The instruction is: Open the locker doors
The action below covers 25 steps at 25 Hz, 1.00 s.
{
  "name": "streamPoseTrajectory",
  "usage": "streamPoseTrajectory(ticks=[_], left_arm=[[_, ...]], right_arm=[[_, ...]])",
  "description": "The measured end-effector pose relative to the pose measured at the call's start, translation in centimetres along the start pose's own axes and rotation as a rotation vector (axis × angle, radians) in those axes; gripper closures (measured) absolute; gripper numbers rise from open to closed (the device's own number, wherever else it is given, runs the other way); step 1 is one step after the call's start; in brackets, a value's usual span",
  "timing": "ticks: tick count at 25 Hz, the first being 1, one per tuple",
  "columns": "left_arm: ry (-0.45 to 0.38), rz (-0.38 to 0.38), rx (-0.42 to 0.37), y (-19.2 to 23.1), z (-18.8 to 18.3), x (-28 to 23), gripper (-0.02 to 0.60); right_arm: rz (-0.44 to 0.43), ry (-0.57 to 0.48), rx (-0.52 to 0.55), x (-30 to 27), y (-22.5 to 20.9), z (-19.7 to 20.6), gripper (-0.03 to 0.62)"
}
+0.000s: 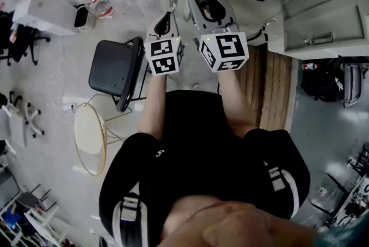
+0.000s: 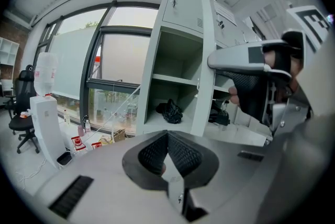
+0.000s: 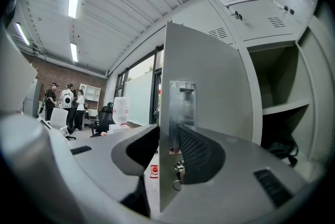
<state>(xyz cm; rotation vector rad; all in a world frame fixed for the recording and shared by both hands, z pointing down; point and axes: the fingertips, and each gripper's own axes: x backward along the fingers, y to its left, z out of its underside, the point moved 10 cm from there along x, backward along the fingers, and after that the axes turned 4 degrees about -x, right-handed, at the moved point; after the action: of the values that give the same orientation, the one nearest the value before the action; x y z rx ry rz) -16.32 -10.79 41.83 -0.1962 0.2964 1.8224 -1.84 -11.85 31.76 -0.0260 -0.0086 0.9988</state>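
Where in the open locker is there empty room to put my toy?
The upper shelf looks bare all across. Under it a black bundle takes the middle, with room either side; the next compartment's bag crowds it.

Grey locker door (image 3: 214,92), open, edge-on

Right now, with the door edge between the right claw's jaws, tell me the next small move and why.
Probably draw the right claw straight back off the locker door. The door already stands swung wide, the shelf behind it exposed, and the jaws sit apart around its edge, not clamped. The upper doors look shut, so they likely come next.
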Motion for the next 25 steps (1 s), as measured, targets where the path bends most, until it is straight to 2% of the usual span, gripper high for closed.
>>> streamPoseTrajectory(ticks=[9,19,25], left_arm=[[-0.021,0.033,-0.013,-4.5,0.1,1.3,0.577],[-0.021,0.041,-0.03,-7.9,0.6,1.9,0.577],[-0.021,0.078,-0.053,-10.6,0.8,2.1,0.577]], right_arm=[[0.025,-0.014,0.002,4.6,-1.1,0.0,0.465],[0.063,-0.042,0.007,9.1,-2.9,0.3,0.51],[0.115,-0.054,0.038,11.5,-3.8,0.3,0.525]])
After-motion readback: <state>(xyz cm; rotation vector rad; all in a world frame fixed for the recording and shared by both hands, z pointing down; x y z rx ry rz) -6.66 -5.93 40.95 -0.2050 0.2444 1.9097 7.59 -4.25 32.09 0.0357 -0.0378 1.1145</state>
